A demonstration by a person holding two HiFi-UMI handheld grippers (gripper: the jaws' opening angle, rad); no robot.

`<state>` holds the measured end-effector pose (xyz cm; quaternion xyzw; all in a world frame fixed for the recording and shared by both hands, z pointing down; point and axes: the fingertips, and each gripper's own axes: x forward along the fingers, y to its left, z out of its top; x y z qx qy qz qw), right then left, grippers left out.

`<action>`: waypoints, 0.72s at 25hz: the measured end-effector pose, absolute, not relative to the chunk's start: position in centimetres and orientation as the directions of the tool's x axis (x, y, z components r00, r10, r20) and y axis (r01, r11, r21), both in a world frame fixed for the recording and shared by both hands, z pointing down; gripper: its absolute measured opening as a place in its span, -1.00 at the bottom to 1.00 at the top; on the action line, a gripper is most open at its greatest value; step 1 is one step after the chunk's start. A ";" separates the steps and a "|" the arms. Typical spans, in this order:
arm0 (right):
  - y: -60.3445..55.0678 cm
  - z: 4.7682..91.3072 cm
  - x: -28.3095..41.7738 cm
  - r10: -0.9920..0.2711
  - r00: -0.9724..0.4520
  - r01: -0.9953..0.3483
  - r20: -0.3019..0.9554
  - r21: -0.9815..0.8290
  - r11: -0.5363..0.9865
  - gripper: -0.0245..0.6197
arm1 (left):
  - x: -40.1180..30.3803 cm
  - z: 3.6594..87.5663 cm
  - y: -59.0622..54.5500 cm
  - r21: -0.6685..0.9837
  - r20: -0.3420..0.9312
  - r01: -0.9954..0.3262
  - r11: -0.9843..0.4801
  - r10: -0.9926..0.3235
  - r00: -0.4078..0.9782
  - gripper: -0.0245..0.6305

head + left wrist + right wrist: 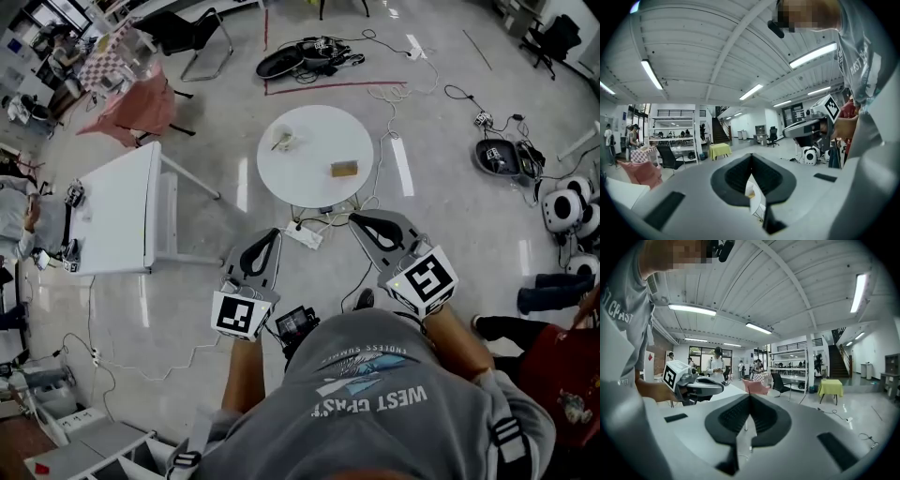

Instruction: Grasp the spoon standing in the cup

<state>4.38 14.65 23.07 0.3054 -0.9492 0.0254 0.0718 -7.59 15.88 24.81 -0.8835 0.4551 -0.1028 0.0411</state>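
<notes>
**Both grippers closed and empty, well short of the cup and spoon**

Pale, glossy floor (450,234) across the whole head view, strewn with cables. At left, a rectangular white surface (117,211) with small gear along its left edge. In the upper middle, a round white surface (314,187) on the floor, well apart from both grippers. Just below its near edge, a white power strip (305,236) on the floor. At the bottom of the view, a grey printed shirt (375,403), with both forearms reaching forward from it.

Left gripper (274,232) low and left of centre, pointing up-frame toward the round surface, marker cube at its rear. Closed in the left gripper view: pads meeting at the tip, nothing held between them. Right gripper (354,217) just right of centre, angled toward the same surface, marker cube likewise at its rear. Closed too in the right gripper view, tips together and empty. Grippers side by side, apart from each other, each one showing at the edge of the other's view.

On the round surface, toward its right side, a small tan block (344,169). Toward its left side, apart from the block, a pale cup (284,137). Standing in the cup, the spoon (278,145), too small for further detail.
</notes>
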 end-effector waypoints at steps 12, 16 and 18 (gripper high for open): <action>11.4 24.8 8.1 -0.563 -0.810 -0.577 0.164 -0.047 0.816 -0.92 | -4.4 25.7 13.2 -0.161 0.169 -0.817 -0.554 -0.831 0.530 -0.91; 9.5 25.4 7.0 -0.574 -0.799 -0.591 0.183 -0.053 0.805 -0.92 | -5.2 26.1 10.6 -0.163 0.178 -0.795 -0.584 -0.810 0.558 -0.91; 8.1 25.2 6.6 -0.591 -0.785 -0.608 0.186 -0.046 0.792 -0.92 | -5.4 26.2 8.8 -0.149 0.182 -0.781 -0.607 -0.793 0.582 -0.91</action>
